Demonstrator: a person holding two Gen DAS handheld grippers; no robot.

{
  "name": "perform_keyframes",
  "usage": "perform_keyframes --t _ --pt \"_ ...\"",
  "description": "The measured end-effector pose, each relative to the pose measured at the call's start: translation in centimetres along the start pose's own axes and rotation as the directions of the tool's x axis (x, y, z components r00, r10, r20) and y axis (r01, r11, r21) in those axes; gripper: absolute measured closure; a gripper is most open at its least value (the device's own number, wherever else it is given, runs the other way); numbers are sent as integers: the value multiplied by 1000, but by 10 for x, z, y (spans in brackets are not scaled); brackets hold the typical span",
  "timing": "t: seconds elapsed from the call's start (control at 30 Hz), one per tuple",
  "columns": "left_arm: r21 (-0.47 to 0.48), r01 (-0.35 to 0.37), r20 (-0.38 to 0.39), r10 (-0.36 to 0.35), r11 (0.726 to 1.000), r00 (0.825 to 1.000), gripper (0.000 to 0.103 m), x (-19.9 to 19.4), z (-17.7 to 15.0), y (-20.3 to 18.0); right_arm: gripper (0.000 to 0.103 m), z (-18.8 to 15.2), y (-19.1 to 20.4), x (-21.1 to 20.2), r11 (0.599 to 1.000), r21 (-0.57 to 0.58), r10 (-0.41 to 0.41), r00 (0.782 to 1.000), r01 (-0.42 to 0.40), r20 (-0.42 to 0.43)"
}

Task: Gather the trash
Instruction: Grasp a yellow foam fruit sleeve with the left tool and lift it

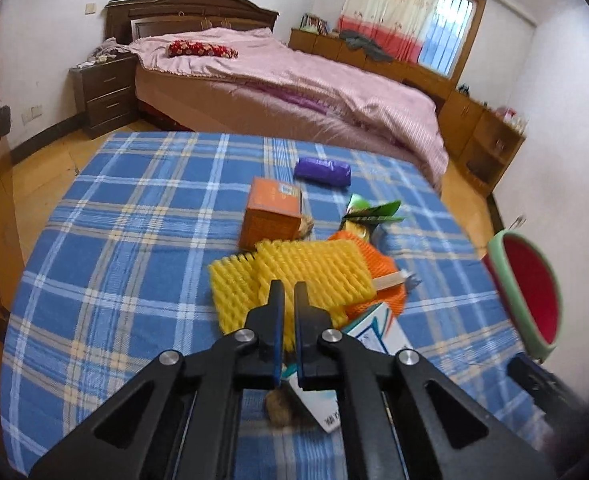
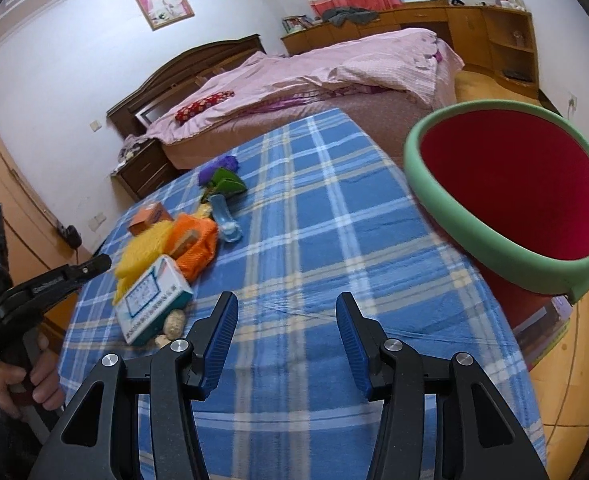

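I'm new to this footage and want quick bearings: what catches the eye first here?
A heap of trash on the blue plaid tablecloth: yellow foam netting, orange mesh and a white carton. At the table's right edge sits a red bin with a green rim. The left gripper is shut above the netting; the right gripper is open, empty.

white box (image 1: 368,334): partly behind hand-held gripper | brown lump (image 1: 280,410): blurred, unidentifiable

Woven checked cloth (image 1: 114,240), ridged yellow foam netting (image 1: 314,272), matt cardboard orange box (image 1: 272,212)
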State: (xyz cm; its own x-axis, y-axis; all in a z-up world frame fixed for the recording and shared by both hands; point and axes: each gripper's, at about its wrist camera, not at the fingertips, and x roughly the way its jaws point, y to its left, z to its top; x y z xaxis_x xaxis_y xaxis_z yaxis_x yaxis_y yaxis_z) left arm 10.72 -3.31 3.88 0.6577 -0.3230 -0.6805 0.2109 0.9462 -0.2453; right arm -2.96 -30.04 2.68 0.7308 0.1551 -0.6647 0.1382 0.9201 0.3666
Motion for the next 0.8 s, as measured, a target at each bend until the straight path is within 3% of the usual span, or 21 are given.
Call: perform_keyframes --t 0.1,0.3,0.37,0.5,0.8 --pt "-30 10 31 -9 999 999 100 -16 -1 9 50 2 11 6 1000 -15 25 1000 -26 -16" --pt "-40 1 -1 -1 999 1000 99 -13 -3 19 51 2 32 17 997 -24 69 996 -70 -50" --pt "-46 -22 -7 22 999 1000 94 -9 -4 23 51 1 33 19 998 -18 65 996 -66 -56" --pt "-71 -42 -42 40 997 998 71 6 -6 34 51 -3 35 21 998 -18 65 996 -66 -68" --pt "-156 -8 -135 -13 988 991 61 39 -17 44 51 -6 34 23 998 -16 61 995 -63 -76"
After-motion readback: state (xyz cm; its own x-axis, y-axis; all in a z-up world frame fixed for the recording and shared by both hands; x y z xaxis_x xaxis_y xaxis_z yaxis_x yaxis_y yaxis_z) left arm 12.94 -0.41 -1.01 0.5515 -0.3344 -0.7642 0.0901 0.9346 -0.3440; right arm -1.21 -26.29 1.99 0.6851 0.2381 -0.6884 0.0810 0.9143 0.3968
